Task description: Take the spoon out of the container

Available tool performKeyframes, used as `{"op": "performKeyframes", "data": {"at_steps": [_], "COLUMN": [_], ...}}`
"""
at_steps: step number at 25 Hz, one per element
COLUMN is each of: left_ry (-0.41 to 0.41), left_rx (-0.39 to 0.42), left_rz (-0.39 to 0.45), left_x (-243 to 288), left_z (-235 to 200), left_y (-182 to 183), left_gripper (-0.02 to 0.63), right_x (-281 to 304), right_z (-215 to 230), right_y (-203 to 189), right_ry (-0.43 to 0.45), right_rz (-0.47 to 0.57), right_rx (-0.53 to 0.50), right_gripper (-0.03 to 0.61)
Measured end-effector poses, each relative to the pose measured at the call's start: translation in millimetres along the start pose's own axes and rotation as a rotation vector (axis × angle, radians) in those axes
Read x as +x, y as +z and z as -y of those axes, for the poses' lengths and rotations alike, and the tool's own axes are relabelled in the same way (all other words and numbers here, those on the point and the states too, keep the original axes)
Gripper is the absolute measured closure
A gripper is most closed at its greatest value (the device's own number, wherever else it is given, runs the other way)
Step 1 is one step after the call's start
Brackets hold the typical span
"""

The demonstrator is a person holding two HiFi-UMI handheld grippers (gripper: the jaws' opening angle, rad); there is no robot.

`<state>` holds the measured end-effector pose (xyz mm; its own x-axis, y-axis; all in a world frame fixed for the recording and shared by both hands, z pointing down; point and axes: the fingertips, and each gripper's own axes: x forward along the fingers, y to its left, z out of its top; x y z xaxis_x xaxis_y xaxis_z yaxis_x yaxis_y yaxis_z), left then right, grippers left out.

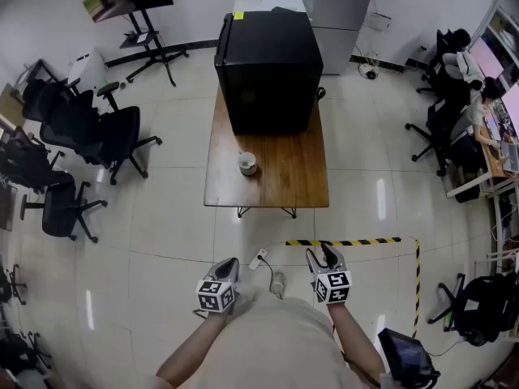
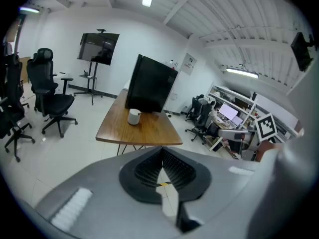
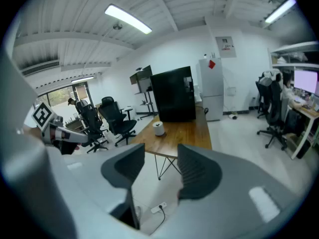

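Wooden table (image 1: 284, 181) ahead, left gripper (image 1: 229, 263) held low, jaws together, right gripper (image 1: 319, 256) alongside, jaws apart

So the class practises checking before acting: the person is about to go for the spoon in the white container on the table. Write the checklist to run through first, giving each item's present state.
1. Container upright on the table, in front of the black box: ok.
2. Spoon visible in the container: cannot tell, too small from here.
3. Right gripper open and empty: ok.
4. Left gripper open: not ok, its jaws are together with nothing between them.
5. Grippers within reach of the container: not ok, both are held well short of the table.
6. Floor ahead free of trip hazards: not ok, a power strip and its cable lie there.
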<state>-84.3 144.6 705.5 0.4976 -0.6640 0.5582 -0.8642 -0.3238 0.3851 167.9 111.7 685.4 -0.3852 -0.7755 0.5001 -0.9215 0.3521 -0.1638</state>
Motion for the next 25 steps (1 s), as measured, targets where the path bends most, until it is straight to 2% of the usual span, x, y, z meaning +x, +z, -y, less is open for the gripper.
{"op": "performKeyframes", "data": {"at_steps": [4,7,13,19,25], "left_ry": [-0.026,-0.024,0.024,0.07,0.081], "left_rx": [0.067,0.125,0.098,0.006,0.009], "left_rz": [0.034,0.052,0.064,0.05,0.037], "left_x": [-7,-10,-12,-11,-1], "left_z": [15,13,12,19,11], "left_y": [27,38,32,10,19], "left_gripper": [0.626,0.626,0.626,0.624,0.624], "right_x": [-16,-18,-18,-16,-4], "right_z": [-3,-11,-1,8,23], "right_y": [11,19,23,8,-7], "right_ry": [-0.008,0.014,0.034,0.07,0.059], "right_rz": [0.02,0.044,0.072,0.055,0.019], "right_rx": [0.028,0.0,0.005,0.026,0.062], "right_gripper": [0.373,0.388,0.388,0.394,0.399]}}
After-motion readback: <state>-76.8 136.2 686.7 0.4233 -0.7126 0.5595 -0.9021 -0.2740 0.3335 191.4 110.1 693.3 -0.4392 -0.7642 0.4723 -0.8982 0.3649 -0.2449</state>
